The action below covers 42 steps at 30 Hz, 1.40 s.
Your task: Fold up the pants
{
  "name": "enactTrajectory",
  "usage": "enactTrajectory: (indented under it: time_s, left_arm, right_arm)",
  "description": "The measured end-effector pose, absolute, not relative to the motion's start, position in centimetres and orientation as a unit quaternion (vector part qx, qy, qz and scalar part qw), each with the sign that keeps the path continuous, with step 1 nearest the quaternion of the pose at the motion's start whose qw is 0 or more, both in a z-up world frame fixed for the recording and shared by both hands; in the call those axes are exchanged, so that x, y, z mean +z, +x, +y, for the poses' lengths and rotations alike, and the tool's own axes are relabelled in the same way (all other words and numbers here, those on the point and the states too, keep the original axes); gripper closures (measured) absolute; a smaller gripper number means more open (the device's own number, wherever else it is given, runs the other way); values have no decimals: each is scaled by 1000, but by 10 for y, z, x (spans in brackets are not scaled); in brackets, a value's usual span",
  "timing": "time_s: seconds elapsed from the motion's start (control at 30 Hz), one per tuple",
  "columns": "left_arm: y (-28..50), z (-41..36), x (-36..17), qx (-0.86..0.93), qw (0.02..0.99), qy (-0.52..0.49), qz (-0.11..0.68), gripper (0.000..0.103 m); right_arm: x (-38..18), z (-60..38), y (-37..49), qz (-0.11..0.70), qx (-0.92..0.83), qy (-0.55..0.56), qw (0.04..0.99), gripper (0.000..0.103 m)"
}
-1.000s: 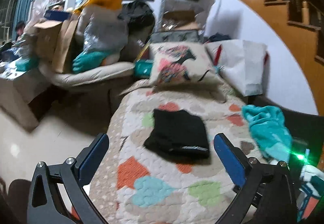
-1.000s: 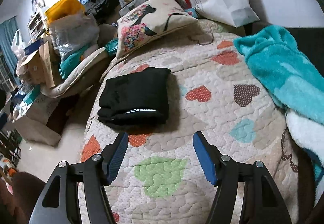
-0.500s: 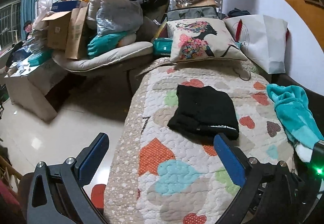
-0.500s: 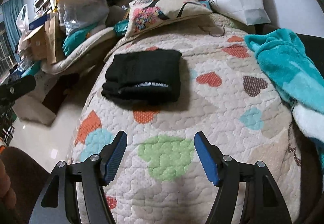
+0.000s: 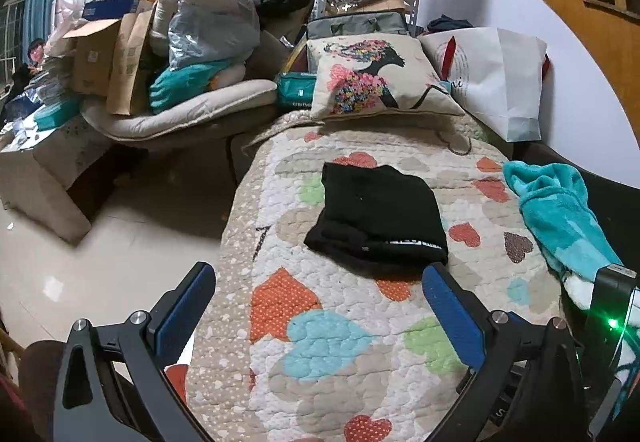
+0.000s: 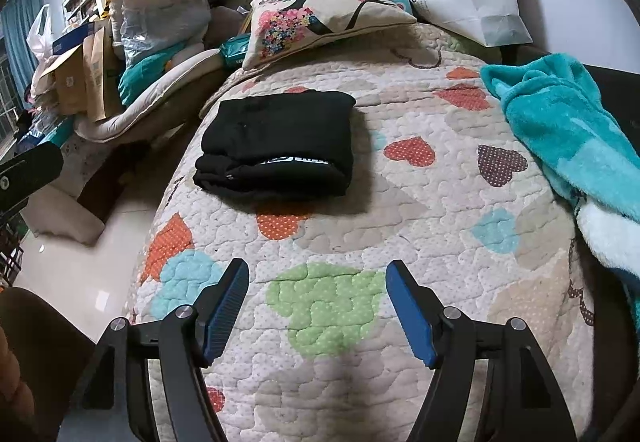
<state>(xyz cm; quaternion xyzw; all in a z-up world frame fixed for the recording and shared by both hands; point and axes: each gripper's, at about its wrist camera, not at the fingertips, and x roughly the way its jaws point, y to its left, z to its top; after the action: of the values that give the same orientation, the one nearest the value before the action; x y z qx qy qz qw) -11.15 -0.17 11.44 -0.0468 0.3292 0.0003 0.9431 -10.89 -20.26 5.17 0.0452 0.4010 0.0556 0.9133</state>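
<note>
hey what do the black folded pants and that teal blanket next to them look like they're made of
Black pants: a matte, soft knit, probably cotton or fleece jersey; thick rounded folds, no sheen, white printed band at the edge. Teal blanket: plush fleece or terry-like pile, likely synthetic; its surface looks fuzzy and tufted.

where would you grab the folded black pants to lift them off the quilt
Probably the thick near edge of the pants, where the stacked layers and white-lettered band face the right gripper. Come in low from the front, one finger under the stack; both grippers are open and empty.
</note>
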Motion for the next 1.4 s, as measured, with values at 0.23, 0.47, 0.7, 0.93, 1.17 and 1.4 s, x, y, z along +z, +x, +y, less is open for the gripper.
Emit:
enactTrajectory:
  time_s: [0.23,0.47,0.7,0.93,1.17,1.4]
  left_arm:
    - [-108,-4,107,9,934,-41,354,0]
    - [-109,-8,104,16,933,-25,358,0]
    - [-107,-6,99,15,928,-27,371,0]
    - [-107,-9,95,15,926,-23,376,0]
    - [-107,-7,92,13,924,-27,382,0]
    - [-105,-5,88,12,919,-34,392,0]
  right_arm:
    - [51,-202,-109,401,56,43,913,26]
    - [49,-198,-110,402,61,37,913,26]
    - [49,-194,-111,402,63,27,913,25]
    - [48,-189,-113,402,67,19,913,24]
    - [46,-187,-113,404,68,15,912,23]
    - [45,-184,-114,405,69,11,911,22]
